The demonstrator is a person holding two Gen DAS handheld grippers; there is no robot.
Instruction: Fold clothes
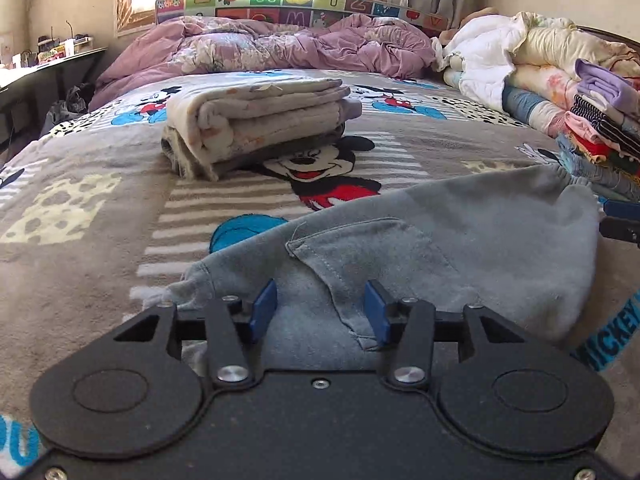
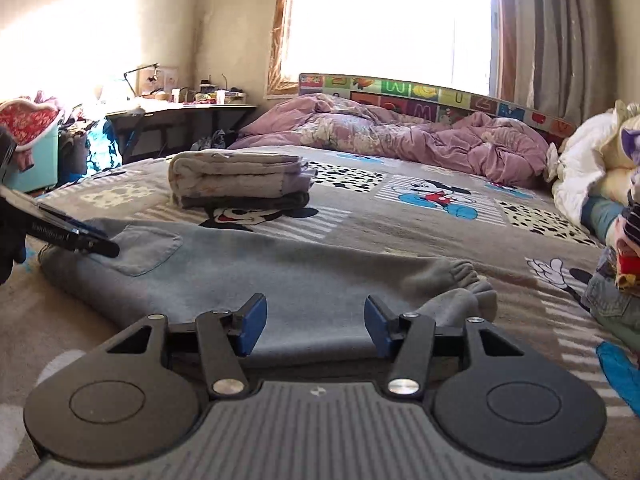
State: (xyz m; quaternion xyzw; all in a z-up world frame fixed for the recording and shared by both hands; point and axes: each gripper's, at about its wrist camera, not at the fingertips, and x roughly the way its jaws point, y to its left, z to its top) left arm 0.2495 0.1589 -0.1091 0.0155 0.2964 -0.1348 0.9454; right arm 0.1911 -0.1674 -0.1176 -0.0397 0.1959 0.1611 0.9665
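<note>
Right tongs (image 2: 315, 322) gape over grey trousers (image 2: 256, 272) on bed (image 2: 400, 220).

"MICKEY" on the blanket (image 1: 612, 340)

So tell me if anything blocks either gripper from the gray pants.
Nothing visible does. The left gripper hangs open right over the gray pants by the pocket, and the right gripper is open at the cuffed end.

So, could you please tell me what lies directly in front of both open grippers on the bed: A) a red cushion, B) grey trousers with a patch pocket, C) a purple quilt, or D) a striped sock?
B: the grey trousers lie flat on the Mickey blanket, pocket up, before the left gripper and right gripper.
</note>
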